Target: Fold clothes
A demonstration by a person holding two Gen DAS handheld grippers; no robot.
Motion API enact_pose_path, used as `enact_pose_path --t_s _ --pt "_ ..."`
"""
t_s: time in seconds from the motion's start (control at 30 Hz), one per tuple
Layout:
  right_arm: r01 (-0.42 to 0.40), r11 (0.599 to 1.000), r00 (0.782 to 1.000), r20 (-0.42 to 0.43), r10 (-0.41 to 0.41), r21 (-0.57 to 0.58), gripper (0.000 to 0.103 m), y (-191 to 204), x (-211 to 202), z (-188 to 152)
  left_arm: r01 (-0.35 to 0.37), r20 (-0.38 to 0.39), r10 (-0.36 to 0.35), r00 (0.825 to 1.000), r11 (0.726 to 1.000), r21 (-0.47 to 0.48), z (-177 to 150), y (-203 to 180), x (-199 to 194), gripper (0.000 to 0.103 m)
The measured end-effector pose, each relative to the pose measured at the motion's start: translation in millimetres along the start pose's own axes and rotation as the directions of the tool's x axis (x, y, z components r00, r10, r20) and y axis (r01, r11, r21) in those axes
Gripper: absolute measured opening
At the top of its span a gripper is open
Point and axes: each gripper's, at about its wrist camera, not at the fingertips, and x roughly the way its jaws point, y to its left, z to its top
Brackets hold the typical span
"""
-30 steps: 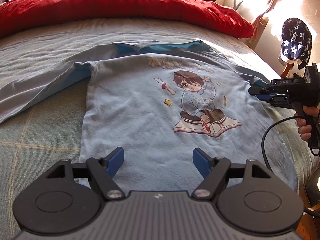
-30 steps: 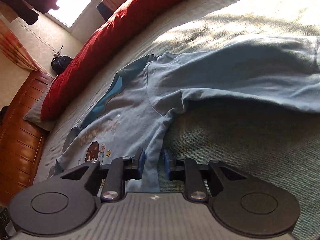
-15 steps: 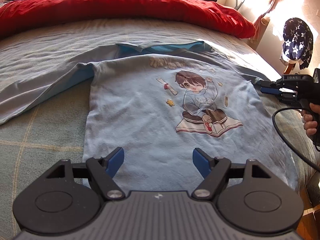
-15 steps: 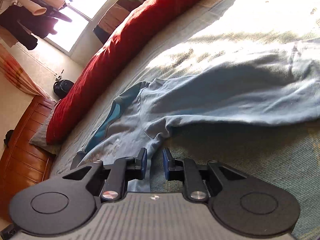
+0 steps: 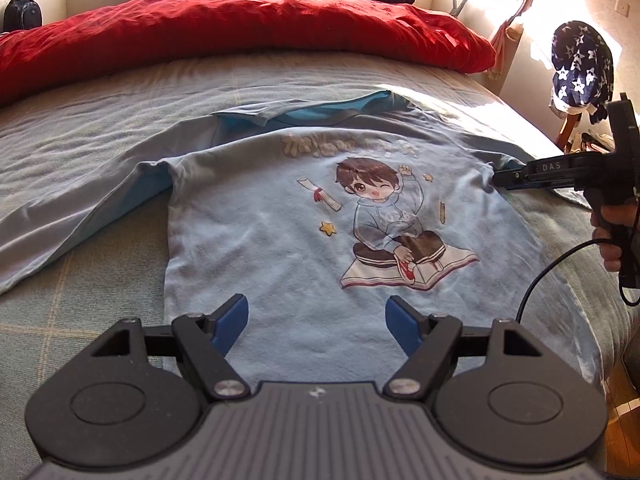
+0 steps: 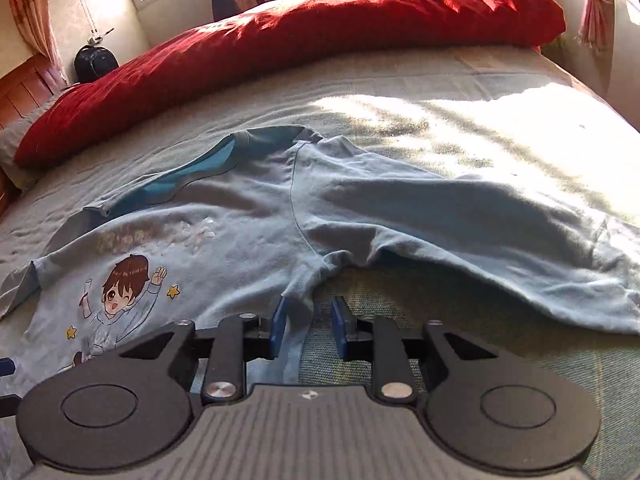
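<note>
While the light blue long-sleeved shirt (image 5: pixel 280 248) lies print-up on the bed (image 5: pixel 80 320), the left gripper (image 5: pixel 316 320) hovers over its lower hem at the bottom centre of the left wrist view, blue pads set wide apart with nothing between them. Shirt body fills the middle of that frame; the cartoon print (image 5: pixel 396 232) sits right of centre. One sleeve (image 5: pixel 80 208) runs out to the left edge of the frame. The right gripper (image 5: pixel 500 179) enters from the right edge, held by a hand (image 5: pixel 612 236), tips at the shirt's side near the armpit.

Right wrist view: right gripper (image 6: pixel 308 328) at lower centre, jaws have just been opening; a bunched fold of shirt fabric (image 6: pixel 304 292) stands between the pads, which no longer press on it. Second sleeve (image 6: pixel 480 232) extends to the right edge, partly in sunlight. Red duvet (image 6: pixel 320 32) is heaped across the top of both frames.
</note>
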Motion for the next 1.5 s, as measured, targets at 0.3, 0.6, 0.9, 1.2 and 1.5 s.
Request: enact_pose_path --t_s 0.3,0.6,0.9,1.2,1.5 --pt "-0.077 0.991 0.997 -0.019 0.080 0.110 0.029 -23.9 -0.5 -15.0 -0.012 0.002 0.012 1.000 0.999 -0.047 -5.4 10.8 -1.4 0.076" --pt "-0.058 0.998 0.998 -0.020 0.057 -0.019 0.004 -3.0 10.3 -12.1 -0.011 -0.012 0.010 1.000 0.999 -0.041 -12.2 7.8 -2.8 0.076" --pt "-0.114 0.993 0.993 -0.019 0.115 0.014 0.008 -6.9 -16.3 -7.2 0.012 0.021 -0.013 1.000 0.999 0.037 20.0 13.5 5.9 0.076" --pt "0.008 0.997 0.999 -0.046 -0.012 -0.078 0.000 14.2 8.2 -15.8 -0.127 -0.051 0.129 0.990 0.991 0.036 40.2 38.0 66.7 0.077" --pt "-0.066 0.996 0.997 -0.032 0.068 0.063 0.036 -22.3 6.6 4.2 0.015 0.001 -0.015 1.000 1.000 0.020 59.0 45.5 43.7 0.077"
